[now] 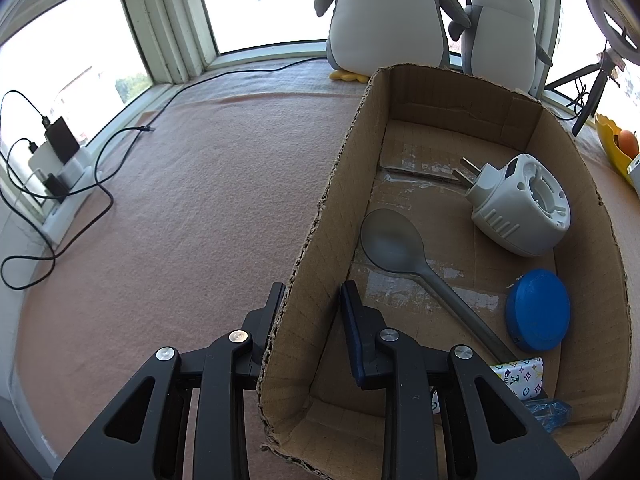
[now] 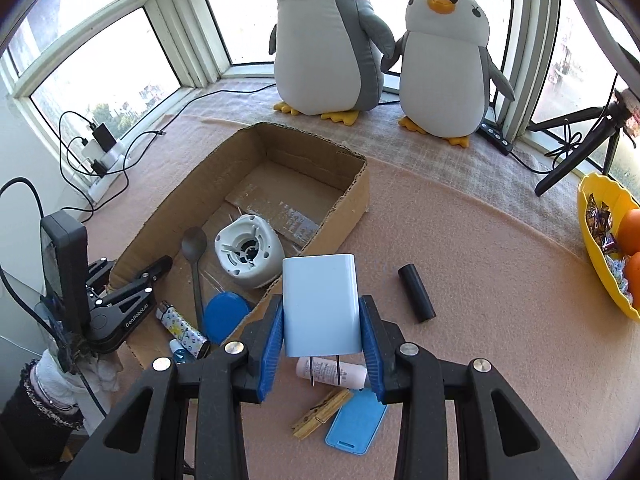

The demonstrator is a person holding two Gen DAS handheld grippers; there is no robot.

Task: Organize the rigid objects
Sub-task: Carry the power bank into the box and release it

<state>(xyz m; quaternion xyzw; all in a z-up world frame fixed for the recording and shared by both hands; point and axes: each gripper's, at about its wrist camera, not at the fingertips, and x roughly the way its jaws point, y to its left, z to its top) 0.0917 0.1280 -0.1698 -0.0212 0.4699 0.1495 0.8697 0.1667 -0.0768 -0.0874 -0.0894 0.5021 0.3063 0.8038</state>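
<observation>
My right gripper (image 2: 322,320) is shut on a pale blue plug-in charger (image 2: 320,304), held above the pink mat just right of the cardboard box (image 2: 352,196), prongs pointing back. My left gripper (image 1: 310,300) straddles the box's left wall (image 1: 320,216), one finger outside and one inside, with a gap at the inner finger. It also shows in the right wrist view (image 2: 160,266). In the box lie a grey spoon (image 1: 404,252), a white plug-in device (image 1: 520,204), a blue round lid (image 1: 538,310) and a patterned lighter (image 1: 520,376).
On the mat near my right gripper lie a black cylinder (image 2: 416,292), a pink tube (image 2: 348,374), a wooden clothespin (image 2: 320,414) and a blue flat case (image 2: 356,426). Two plush penguins (image 2: 332,40) stand behind. A yellow bowl (image 2: 600,248) is right; a power strip (image 1: 60,184) with cables left.
</observation>
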